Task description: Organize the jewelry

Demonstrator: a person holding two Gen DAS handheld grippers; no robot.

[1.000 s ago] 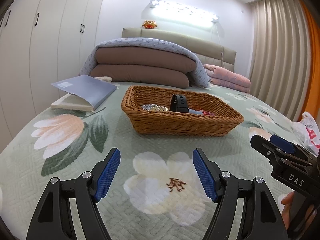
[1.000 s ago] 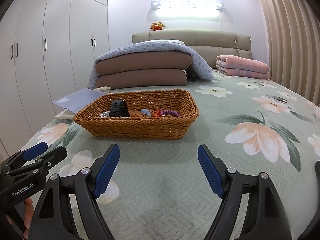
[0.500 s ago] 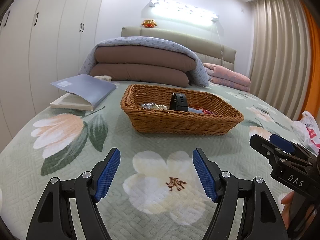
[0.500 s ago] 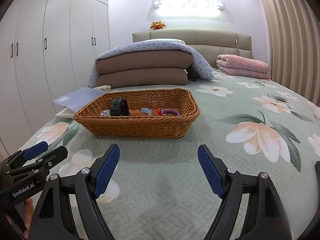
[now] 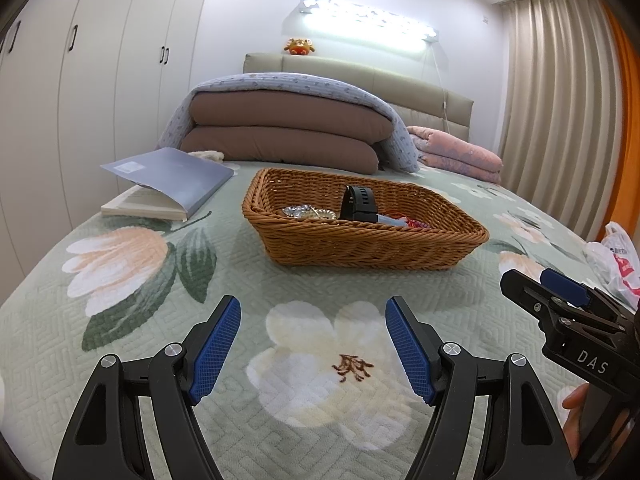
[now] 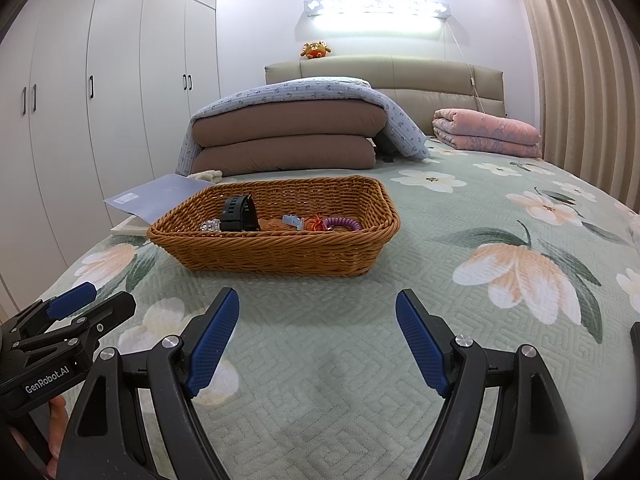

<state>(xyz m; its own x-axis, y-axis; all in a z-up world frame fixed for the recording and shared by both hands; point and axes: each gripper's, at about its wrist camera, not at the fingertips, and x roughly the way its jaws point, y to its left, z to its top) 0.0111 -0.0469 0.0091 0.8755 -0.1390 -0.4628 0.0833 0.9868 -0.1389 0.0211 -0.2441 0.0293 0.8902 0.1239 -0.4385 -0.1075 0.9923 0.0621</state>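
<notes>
A brown wicker basket (image 5: 360, 244) (image 6: 280, 256) sits on the flowered bedspread ahead of both grippers. Inside it stand a black watch (image 5: 358, 204) (image 6: 239, 213), a sparkly silver piece (image 5: 298, 211) (image 6: 211, 225), a light blue clip (image 6: 293, 221), a red-orange piece (image 6: 314, 224) and a purple coil band (image 6: 342, 224). My left gripper (image 5: 313, 344) is open and empty, low over the bed, short of the basket. My right gripper (image 6: 317, 340) is open and empty, to the right of the left one, also short of the basket.
An open book with a grey-blue cover (image 5: 168, 186) lies left of the basket. Folded brown and lilac bedding (image 5: 288, 132) and a pink quilt (image 6: 486, 132) lie behind it. A white plastic bag (image 5: 614, 264) is at the right edge. Wardrobes line the left wall.
Both grippers have barely shifted; the basket sits almost the same in each view. Both stay open and empty.
</notes>
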